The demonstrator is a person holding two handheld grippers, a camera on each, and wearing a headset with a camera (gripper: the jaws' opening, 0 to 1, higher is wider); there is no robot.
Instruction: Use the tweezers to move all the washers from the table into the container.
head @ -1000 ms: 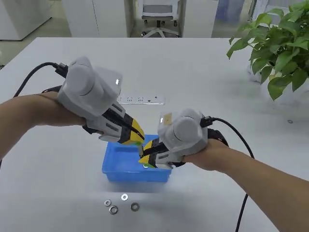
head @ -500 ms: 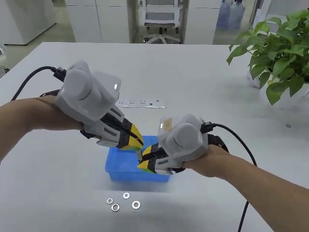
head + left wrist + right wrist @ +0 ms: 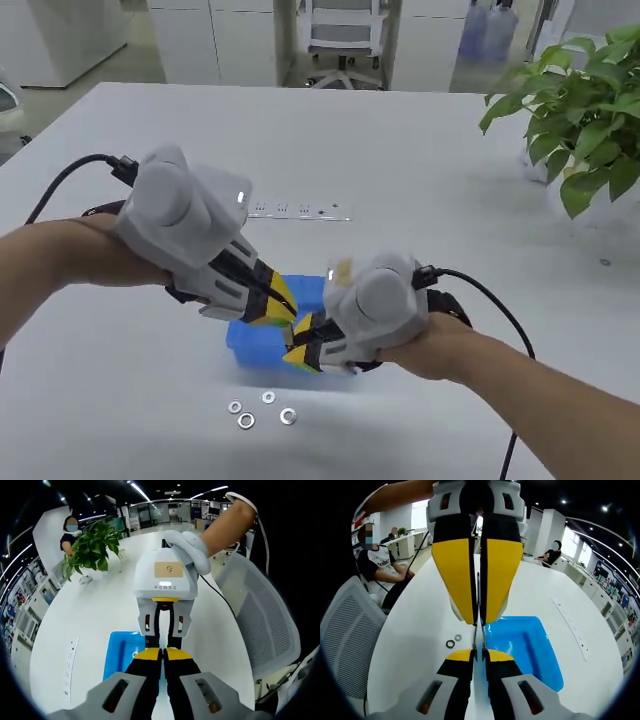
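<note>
Thin metal tweezers (image 3: pixel 480 632) run between two sets of yellow-tipped jaws that meet tip to tip. My left gripper (image 3: pixel 284 304) (image 3: pixel 162 653) is shut on one end, and in the right gripper view it (image 3: pixel 479 619) comes down from the top. My right gripper (image 3: pixel 298 352) (image 3: pixel 479 655) is shut on the other end and faces the left one (image 3: pixel 162 641). Both hover over the blue container (image 3: pixel 248 345) (image 3: pixel 117 655) (image 3: pixel 525 640). Several washers (image 3: pixel 288 415) (image 3: pixel 450 643) lie on the white table just in front of the container.
A white power strip (image 3: pixel 300 211) (image 3: pixel 572 625) lies beyond the container. A potted plant (image 3: pixel 585 110) (image 3: pixel 92 547) stands at the table's far right. A grey mesh chair (image 3: pixel 255 615) (image 3: pixel 350 630) is by the near edge. Cables trail from both grippers.
The camera has shifted a little. Both grippers stay tip to tip and have drifted slightly toward the container's near edge; the washers have not moved.
</note>
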